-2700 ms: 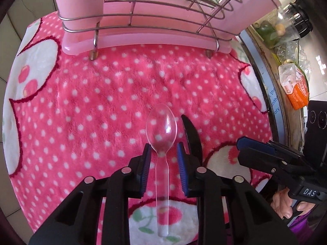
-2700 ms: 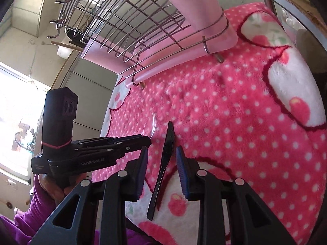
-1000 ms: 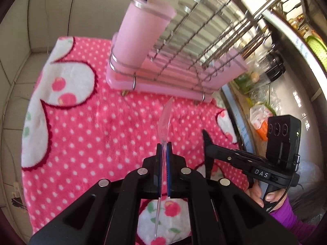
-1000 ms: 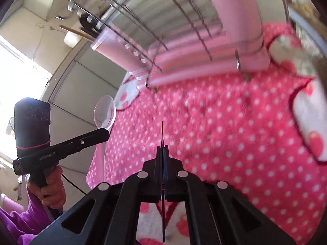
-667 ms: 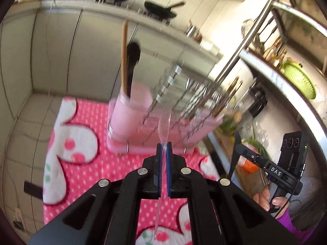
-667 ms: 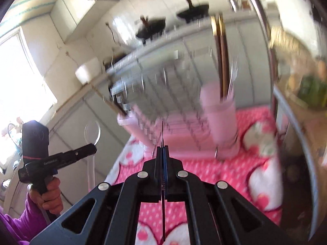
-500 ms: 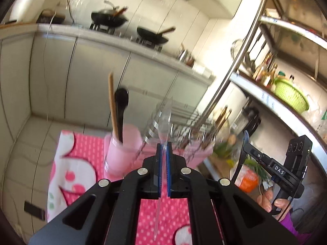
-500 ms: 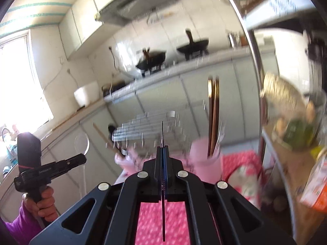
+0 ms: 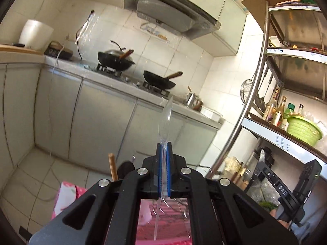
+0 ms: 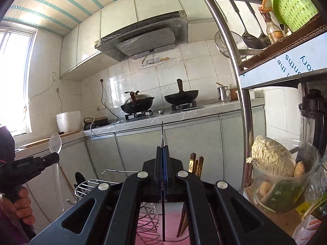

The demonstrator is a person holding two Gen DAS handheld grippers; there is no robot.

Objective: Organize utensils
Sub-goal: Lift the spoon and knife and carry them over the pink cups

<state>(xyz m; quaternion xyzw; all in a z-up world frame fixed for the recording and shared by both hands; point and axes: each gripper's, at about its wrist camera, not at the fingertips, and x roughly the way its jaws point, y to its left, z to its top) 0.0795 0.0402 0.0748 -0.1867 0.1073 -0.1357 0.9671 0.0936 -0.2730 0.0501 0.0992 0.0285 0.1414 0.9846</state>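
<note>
My left gripper [image 9: 162,146] is shut on a clear plastic spoon [image 9: 166,118], held upright with its bowl up, high above the rack. The spoon also shows in the right wrist view [image 10: 55,143], sticking up from the left gripper [image 10: 52,159]. My right gripper [image 10: 162,149] is shut on a thin black knife [image 10: 162,136], seen edge-on and pointing up. The right gripper shows in the left wrist view [image 9: 262,163] at the lower right. The wire dish rack [image 10: 90,185] with its pink tray [image 10: 173,224] lies below both grippers.
Wooden chopsticks [image 10: 195,163] stand in the rack's right holder; a stick [image 9: 112,166] and a black utensil [image 9: 125,168] stand in the left one. A metal shelf post [image 10: 237,85] rises on the right. A jar of vegetables [image 10: 280,173] stands beside it.
Both grippers have closed on their utensils, lifted them off the pink mat and tilted up, so the views now face the kitchen counter instead of the mat.
</note>
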